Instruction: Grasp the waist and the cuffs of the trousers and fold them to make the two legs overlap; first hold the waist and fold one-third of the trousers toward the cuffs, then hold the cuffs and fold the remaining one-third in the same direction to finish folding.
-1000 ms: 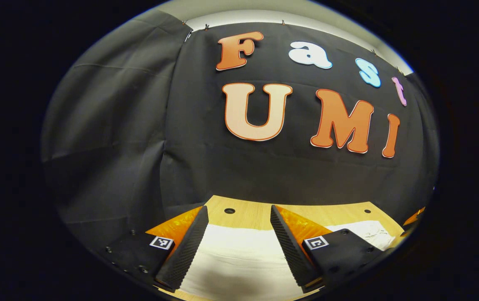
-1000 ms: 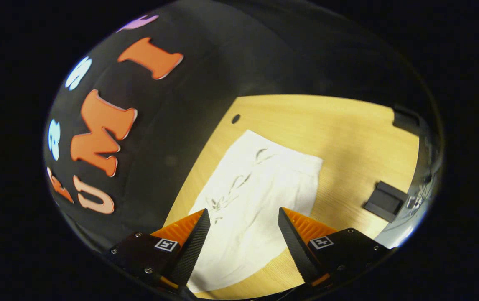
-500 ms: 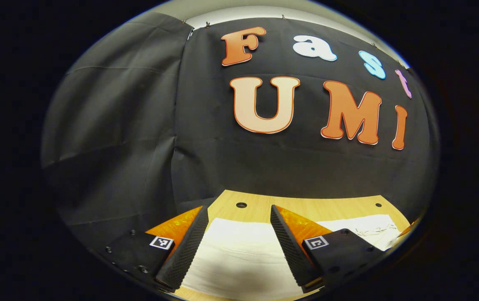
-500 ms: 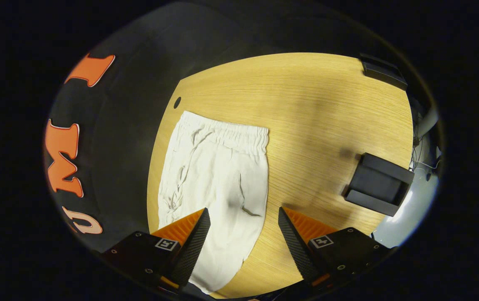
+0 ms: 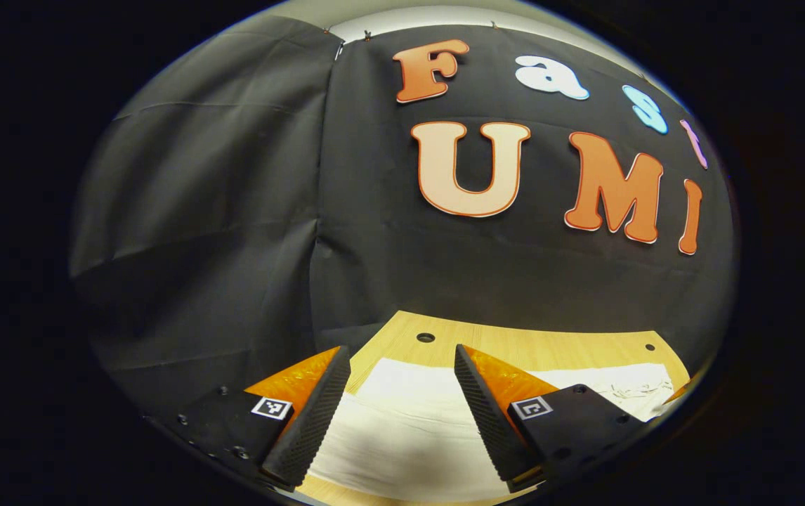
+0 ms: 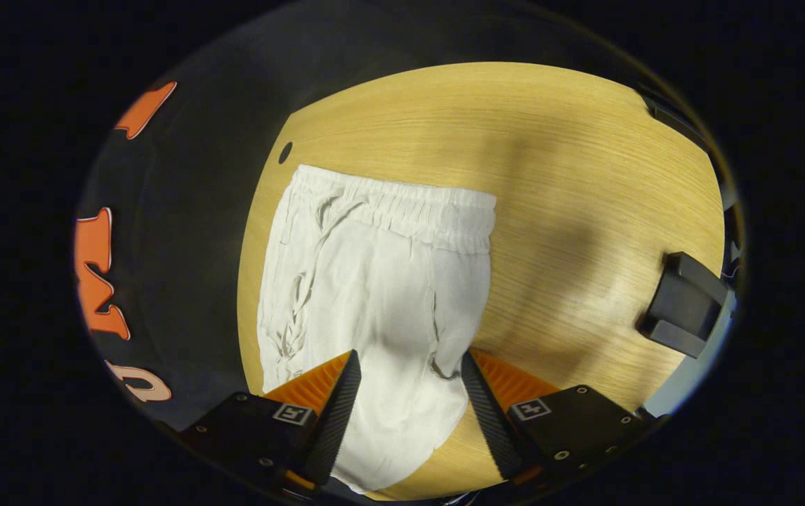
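Note:
White trousers [image 6: 374, 281] lie flat on the wooden table [image 6: 515, 126], their elastic waistband [image 6: 402, 211] at the far end in the right gripper view. A drawstring runs along their left side. My right gripper [image 6: 410, 355] hovers over the cloth below the waist, open, with nothing pressed between its fingers. In the left gripper view the trousers [image 5: 402, 422] spread under and beyond my left gripper [image 5: 401, 351], which is open and low over the cloth. The cuffs are hidden.
A black block [image 6: 683, 306] sits at the table's right edge. Small round holes [image 5: 425, 337] [image 6: 285, 152] mark the tabletop near the black cloth wall. Bare wood [image 5: 571, 351] lies beyond the trousers and to their right.
The right gripper has swung from a slanted view to looking down on the waist, come closer to the cloth, and its fingers narrowed slightly. The left gripper drifted a little to the left.

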